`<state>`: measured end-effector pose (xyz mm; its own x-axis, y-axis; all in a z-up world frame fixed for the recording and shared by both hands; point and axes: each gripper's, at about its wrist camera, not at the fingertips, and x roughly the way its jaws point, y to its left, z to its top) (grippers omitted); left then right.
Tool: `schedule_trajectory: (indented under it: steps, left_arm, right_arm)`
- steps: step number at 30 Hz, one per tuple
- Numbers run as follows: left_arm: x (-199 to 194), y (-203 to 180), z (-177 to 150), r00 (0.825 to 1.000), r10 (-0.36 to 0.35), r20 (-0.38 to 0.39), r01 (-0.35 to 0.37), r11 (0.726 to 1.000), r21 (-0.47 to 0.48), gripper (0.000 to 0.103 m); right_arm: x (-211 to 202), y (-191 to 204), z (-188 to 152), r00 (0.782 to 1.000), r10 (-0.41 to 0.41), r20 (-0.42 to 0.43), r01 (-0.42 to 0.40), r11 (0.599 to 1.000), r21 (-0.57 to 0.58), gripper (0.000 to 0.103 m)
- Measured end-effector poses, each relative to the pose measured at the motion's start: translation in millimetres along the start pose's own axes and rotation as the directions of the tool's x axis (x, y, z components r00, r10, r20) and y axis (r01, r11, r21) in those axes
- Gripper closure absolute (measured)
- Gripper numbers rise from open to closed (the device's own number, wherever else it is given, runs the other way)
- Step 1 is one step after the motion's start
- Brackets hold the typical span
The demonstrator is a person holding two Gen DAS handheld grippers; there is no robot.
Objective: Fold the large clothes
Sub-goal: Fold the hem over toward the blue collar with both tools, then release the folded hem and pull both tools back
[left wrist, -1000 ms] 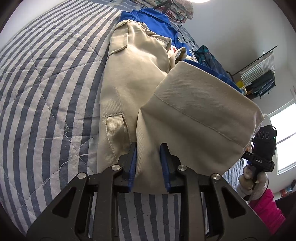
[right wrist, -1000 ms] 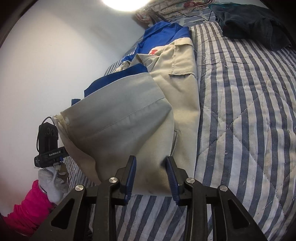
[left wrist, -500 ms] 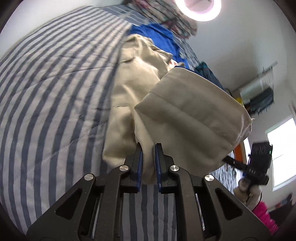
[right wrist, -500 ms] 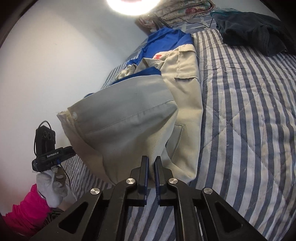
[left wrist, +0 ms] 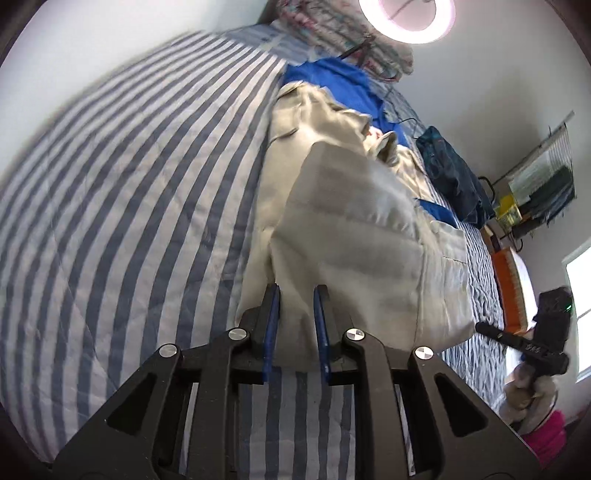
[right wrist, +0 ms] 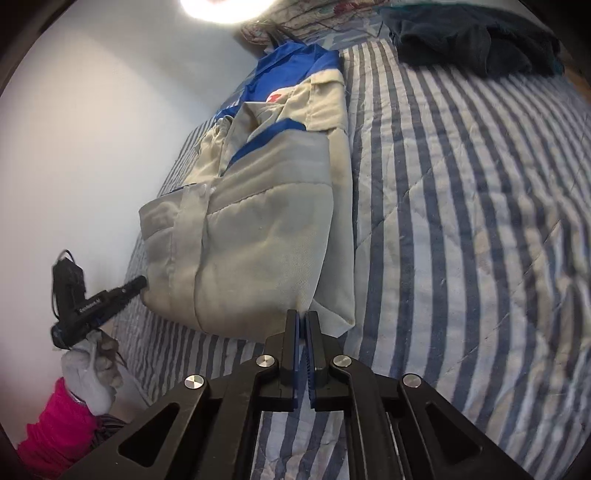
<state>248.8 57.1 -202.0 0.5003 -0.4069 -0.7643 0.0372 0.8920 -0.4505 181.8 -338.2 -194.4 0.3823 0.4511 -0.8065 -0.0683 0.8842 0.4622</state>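
Note:
A beige jacket (left wrist: 351, 229) with blue panels lies lengthwise on the striped bed, its lower part doubled over its body. In the left wrist view my left gripper (left wrist: 295, 295) has one corner of the beige hem bunched between its blue pads, and the jaws are opening slightly. The right wrist view shows my right gripper (right wrist: 303, 321) shut on the other corner of the jacket (right wrist: 258, 240). The left gripper (right wrist: 99, 302) also appears there, its tip at the far hem corner. A gloved hand carries the right gripper (left wrist: 535, 332), seen small in the left wrist view.
The striped quilt (right wrist: 461, 203) spreads wide to the right of the jacket. A dark teal garment (right wrist: 472, 33) lies near the head of the bed beside floral pillows (left wrist: 351, 40). An orange box (left wrist: 509, 288) stands off the bed's side. A pink sleeve (right wrist: 51, 435) shows low left.
Both grippers went from open around the hem to closed on it. The raised, puffed-up flap has since come down flatter over the jacket's body, further toward the collar.

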Motion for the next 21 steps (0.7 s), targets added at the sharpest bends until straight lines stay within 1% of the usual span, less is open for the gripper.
schedule_trajectory:
  steps: [1,2,3,4,6,7,9,11,14,15,17,18,19,20,21]
  left_arm:
    - [0,-3,3,1.0,0.003,0.003,-0.003,1.0,0.014,0.087]
    - [0,-7,7,1.0,0.008,0.017,-0.008,0.999,0.031,0.087]
    - [1,-11,11,1.0,0.001,0.025,-0.002,0.999,0.046,0.087]
    - [4,-16,15,1.0,-0.01,0.026,0.008,0.998,0.069,0.087]
    - [16,-26,26,1.0,-0.022,0.0,0.022,0.991,0.13,0.087]
    - [24,-31,32,1.0,-0.005,-0.009,0.007,0.988,0.157,0.087]
    - [36,-38,41,1.0,0.023,-0.002,-0.022,0.985,0.169,0.087]
    - [53,-41,50,1.0,0.028,-0.012,-0.025,0.986,0.165,0.087]
    - [81,-43,58,0.998,0.037,-0.053,-0.027,0.983,0.184,0.087]
    - [87,-43,60,0.998,0.044,-0.042,-0.035,0.981,0.192,0.087]
    - [90,-45,64,0.998,0.062,-0.016,-0.057,0.975,0.213,0.087]
    - [92,-45,66,0.998,0.057,-0.019,-0.052,0.977,0.206,0.087]
    - [93,-42,68,0.999,0.046,-0.028,-0.04,0.982,0.187,0.087]
    - [94,-39,70,0.999,0.035,-0.034,-0.028,0.985,0.17,0.088]
    - [94,-37,72,0.999,0.029,-0.036,-0.022,0.986,0.163,0.09]
  right_arm:
    - [-5,6,-1,1.0,-0.003,0.019,0.004,1.0,-0.024,0.094]
    - [-11,15,2,0.999,-0.016,0.049,0.019,0.998,-0.057,0.081]
    - [-15,22,0,0.997,-0.025,0.071,0.031,0.996,-0.086,0.078]
    - [-18,32,1,0.995,-0.027,0.094,0.039,0.991,-0.127,0.077]
    - [-17,52,6,0.993,-0.004,0.117,0.028,0.979,-0.204,0.077]
    - [-13,59,11,0.993,0.003,0.12,0.024,0.975,-0.222,0.077]
    - [-4,70,16,0.991,0.013,0.132,0.02,0.968,-0.249,0.077]
    - [10,77,24,0.991,0.018,0.129,0.017,0.964,-0.265,0.077]
    - [32,81,34,0.993,-0.01,0.12,0.043,0.961,-0.274,0.077]
    - [38,79,36,0.993,-0.025,0.117,0.056,0.96,-0.273,0.077]
    - [55,75,43,0.992,-0.079,0.102,0.103,0.958,-0.267,0.078]
    - [64,67,47,0.988,-0.129,0.088,0.148,0.954,-0.261,0.08]
    - [73,58,49,0.981,-0.181,0.065,0.191,0.95,-0.247,0.087]
    - [77,49,50,0.976,-0.21,0.05,0.216,0.951,-0.222,0.103]
    - [76,40,50,0.977,-0.206,0.044,0.211,0.958,-0.192,0.103]
